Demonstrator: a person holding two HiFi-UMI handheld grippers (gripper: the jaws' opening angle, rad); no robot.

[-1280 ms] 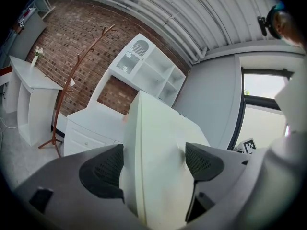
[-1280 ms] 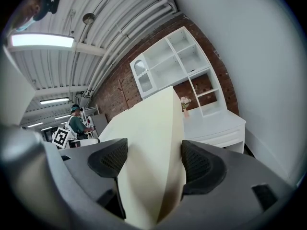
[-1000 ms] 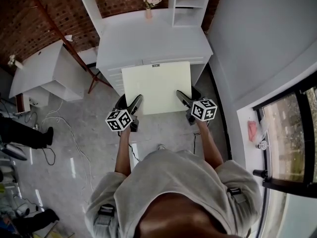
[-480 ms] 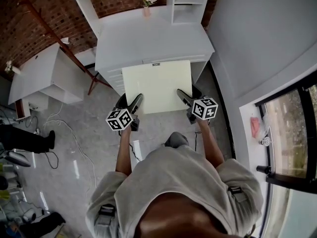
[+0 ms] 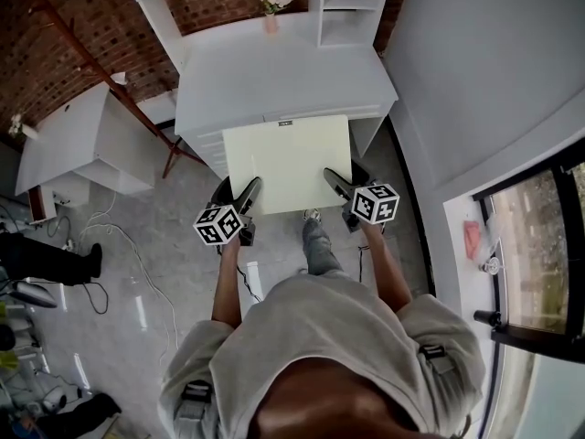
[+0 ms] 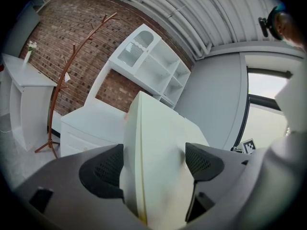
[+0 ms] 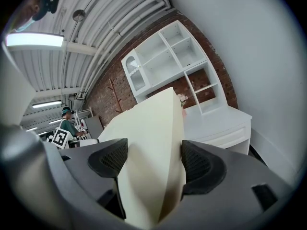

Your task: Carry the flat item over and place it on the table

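A pale cream flat board [image 5: 288,161] is held level in the air between both grippers, its far edge over the front of the white table [image 5: 274,71]. My left gripper [image 5: 245,193] is shut on the board's near left edge, and the board [image 6: 158,166] fills the space between its jaws. My right gripper [image 5: 335,183] is shut on the near right edge, with the board [image 7: 153,147] clamped between its dark pads. The person's leg and shoe [image 5: 313,236] show below the board.
The white table has drawers at its front and a shelf unit [image 5: 352,3] at the back with a small vase of flowers [image 5: 271,7]. A second white desk [image 5: 78,131] and a brown coat stand [image 5: 137,108] are to the left. A grey wall [image 5: 484,71] runs along the right.
The board has edged slightly further toward the table. The person's leg has swung forward under the board as they step.
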